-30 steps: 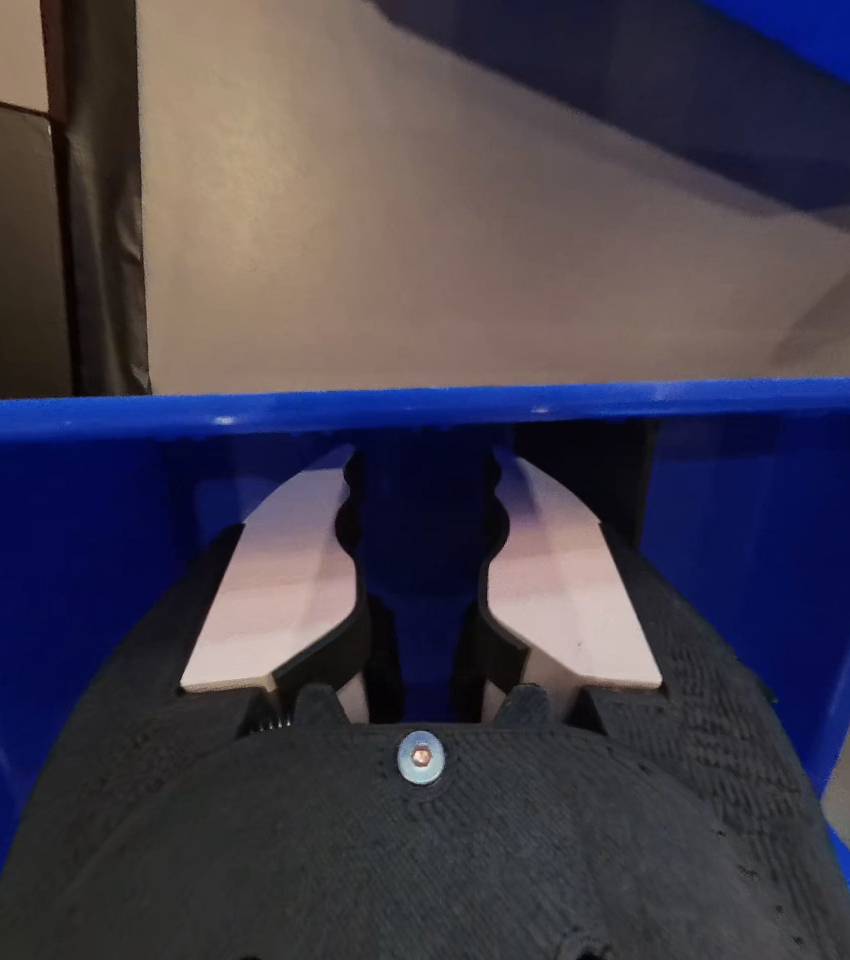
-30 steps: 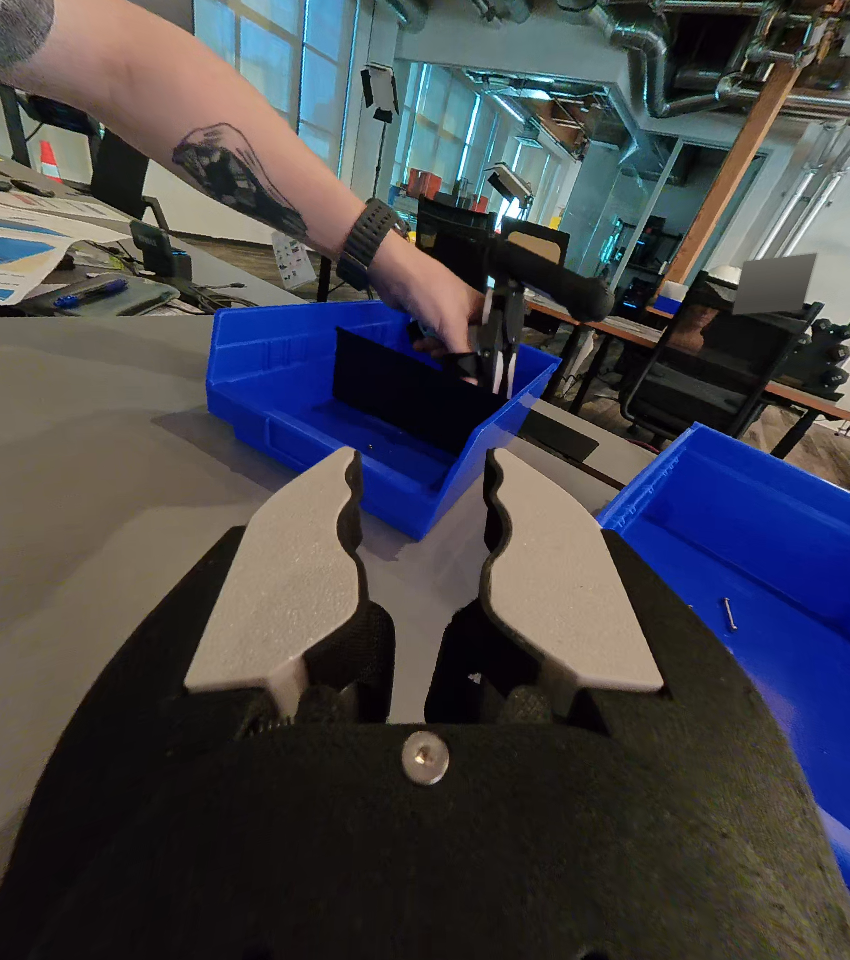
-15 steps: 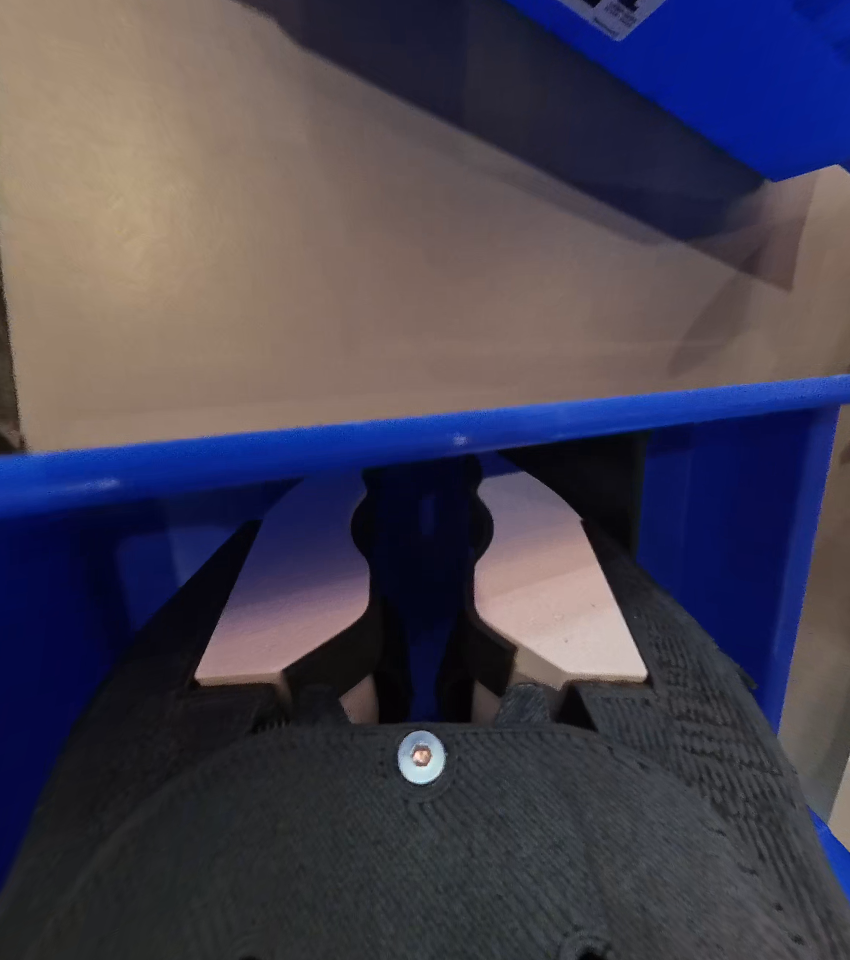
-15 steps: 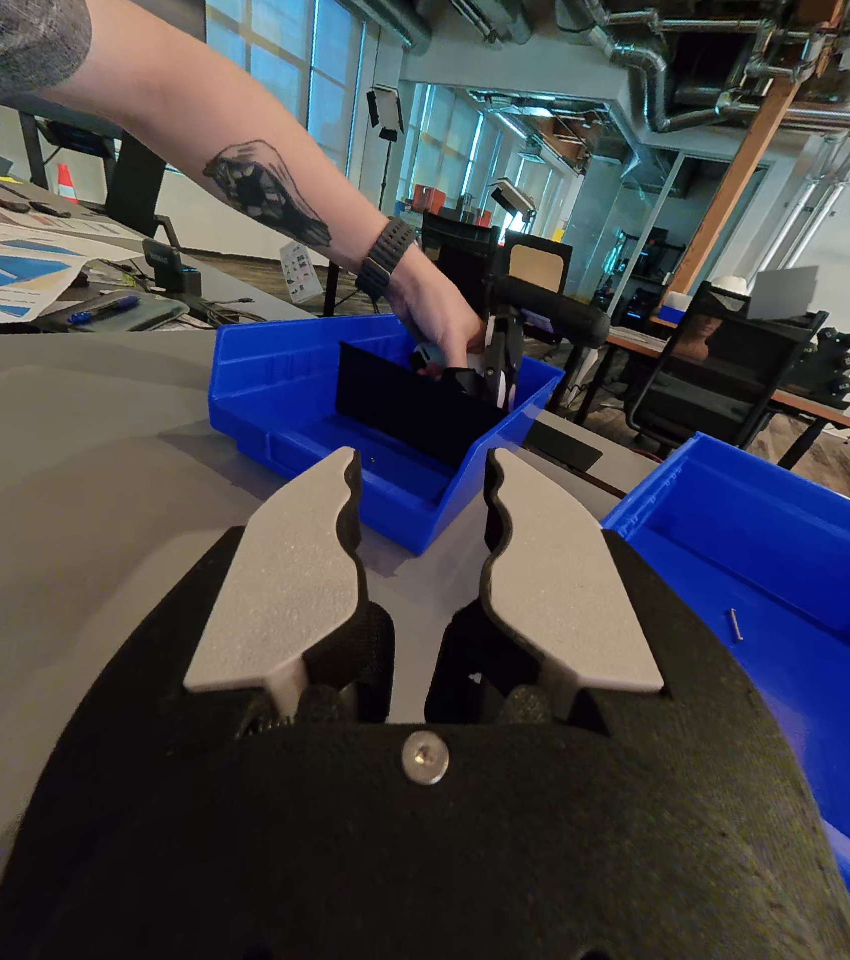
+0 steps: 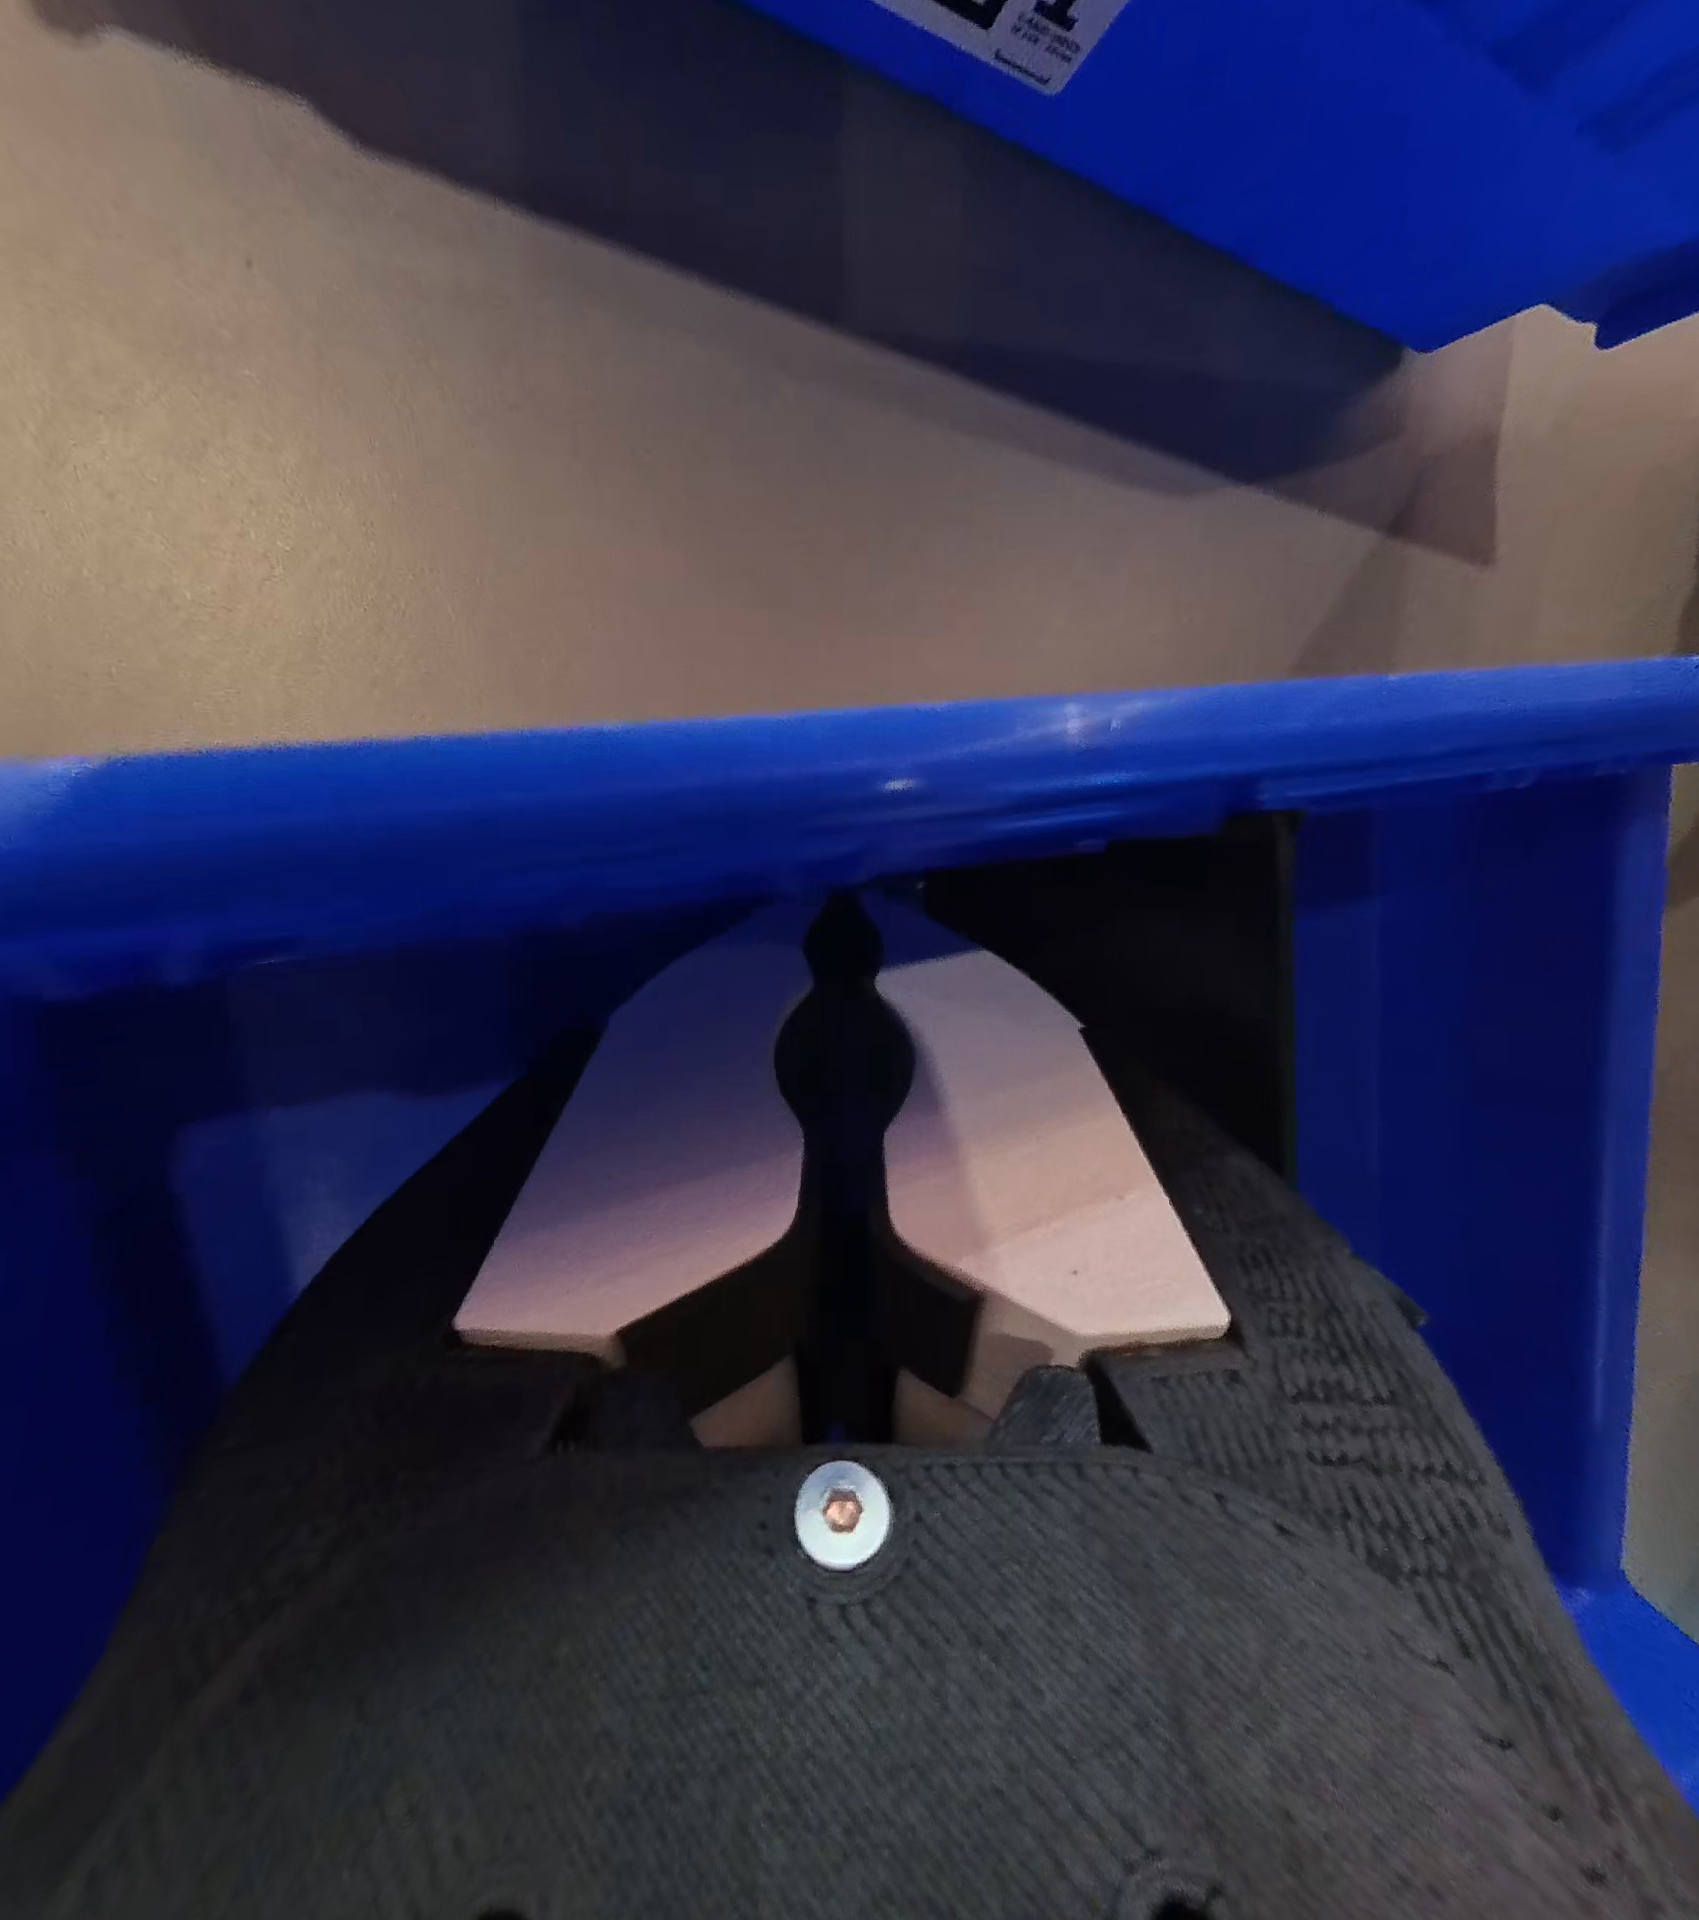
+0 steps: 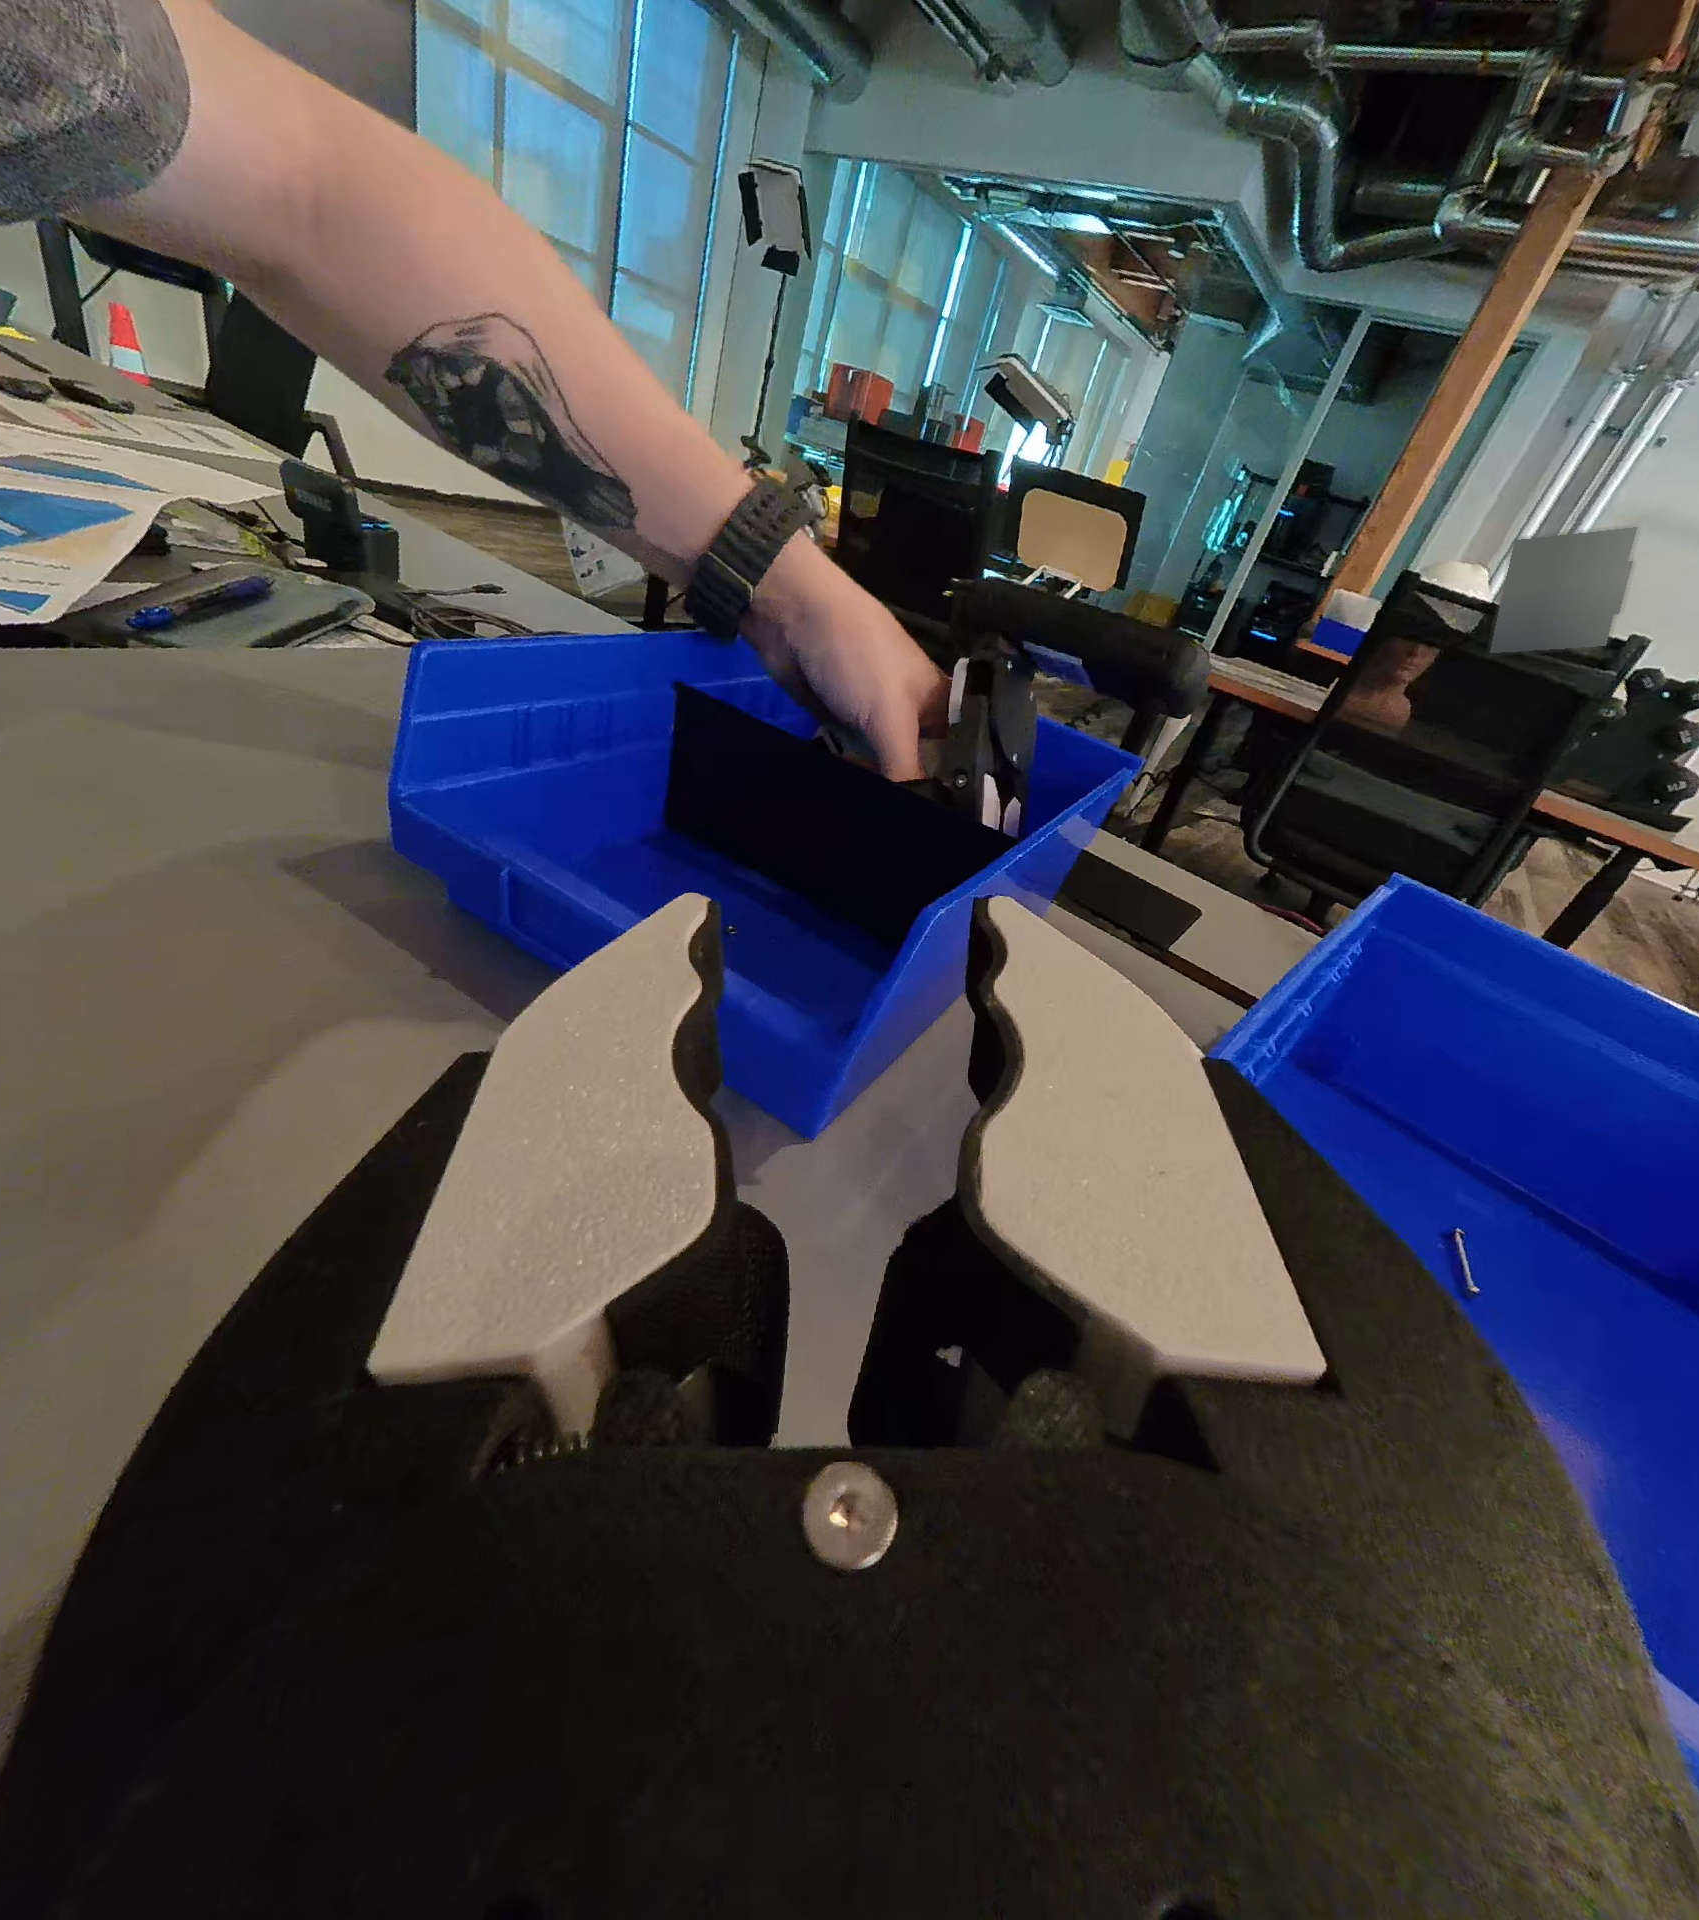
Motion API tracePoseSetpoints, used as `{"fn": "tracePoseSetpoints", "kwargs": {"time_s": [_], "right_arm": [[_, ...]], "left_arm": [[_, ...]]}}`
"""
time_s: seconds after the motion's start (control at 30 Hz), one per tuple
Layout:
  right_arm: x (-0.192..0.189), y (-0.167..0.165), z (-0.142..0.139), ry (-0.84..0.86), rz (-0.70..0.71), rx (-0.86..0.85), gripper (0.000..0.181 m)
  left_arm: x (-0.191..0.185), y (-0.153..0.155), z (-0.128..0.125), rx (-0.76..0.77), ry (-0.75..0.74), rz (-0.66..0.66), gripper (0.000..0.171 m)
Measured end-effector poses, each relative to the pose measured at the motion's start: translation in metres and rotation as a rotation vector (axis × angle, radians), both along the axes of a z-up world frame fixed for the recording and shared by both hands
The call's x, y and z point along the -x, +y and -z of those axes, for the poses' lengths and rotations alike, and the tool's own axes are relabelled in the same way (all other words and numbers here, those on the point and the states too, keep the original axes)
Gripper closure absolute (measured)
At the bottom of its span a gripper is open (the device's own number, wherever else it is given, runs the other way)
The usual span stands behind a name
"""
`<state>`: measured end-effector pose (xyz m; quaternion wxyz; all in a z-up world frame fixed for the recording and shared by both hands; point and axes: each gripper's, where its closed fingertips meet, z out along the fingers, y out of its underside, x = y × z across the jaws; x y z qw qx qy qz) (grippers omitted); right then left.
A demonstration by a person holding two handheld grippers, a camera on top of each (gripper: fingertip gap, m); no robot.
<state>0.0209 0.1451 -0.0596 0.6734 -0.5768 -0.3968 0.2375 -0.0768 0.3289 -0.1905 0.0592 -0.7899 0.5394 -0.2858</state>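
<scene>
In the left wrist view: a close look inside a blue bin (image 5: pixel 824 810), its rim crossing just above the fingertips.
Left gripper (image 5: pixel 840 920): jaws are drawn almost together, with only a thin dark slit left between the pads.
Grip: whether anything is pinched in that slit cannot be told from here.
Black divider (image 5: pixel 1188 987): seen as a dark panel just right of and behind the right finger, under the rim.
Beyond the rim: a beige surface, and a second blue bin (image 5: pixel 1344 156) bearing a label at top right.
In the right wrist view: a grey table (image 6: pixel 149 935) with both bins on it.
Right gripper (image 6: pixel 840 914): jaws are apart, nothing is held, and bare table is seen between them.
Position: it is held above the table in front of the near bin (image 6: pixel 554 821); the second bin (image 6: pixel 1551 1091) lies just to its right.
Divider axis: the divider (image 6: pixel 824 831) stands upright across the near bin, running from back left to front right.
Nearer claw: the left gripper (image 6: pixel 990 790), carried by a hand (image 6: pixel 855 675), is pointed down at the divider's right end by the bin wall; the right gripper is well apart from it.
Second bin: a small metal pin (image 6: pixel 1465 1260) lies on its floor.
</scene>
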Motion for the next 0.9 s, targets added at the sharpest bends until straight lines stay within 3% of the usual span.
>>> {"fn": "tracePoseSetpoints", "kwargs": {"time_s": [0.4,0.53,0.6,0.77,0.9], "right_arm": [[0.0,-0.002,-0.001,0.002,-0.001,-0.005,0.137],[0.0,-0.002,-0.001,0.007,-0.008,0.0,0.136],[0.001,-0.002,-0.002,0.009,-0.015,0.0,0.135],[0.013,-0.009,-0.002,-0.019,-0.055,0.006,0.134],[0.026,-0.013,0.005,-0.067,-0.092,0.048,0.134]], "left_arm": [[0.02,0.017,0.0,-0.095,0.136,-0.109,0.17],[0.005,0.007,-0.021,0.028,-0.043,-0.135,0.171],[0.007,0.005,-0.024,0.062,-0.063,-0.145,0.168],[0.02,0.001,-0.023,-0.002,0.008,-0.145,0.162],[0.032,0.016,-0.027,-0.056,0.072,-0.179,0.151]]}}
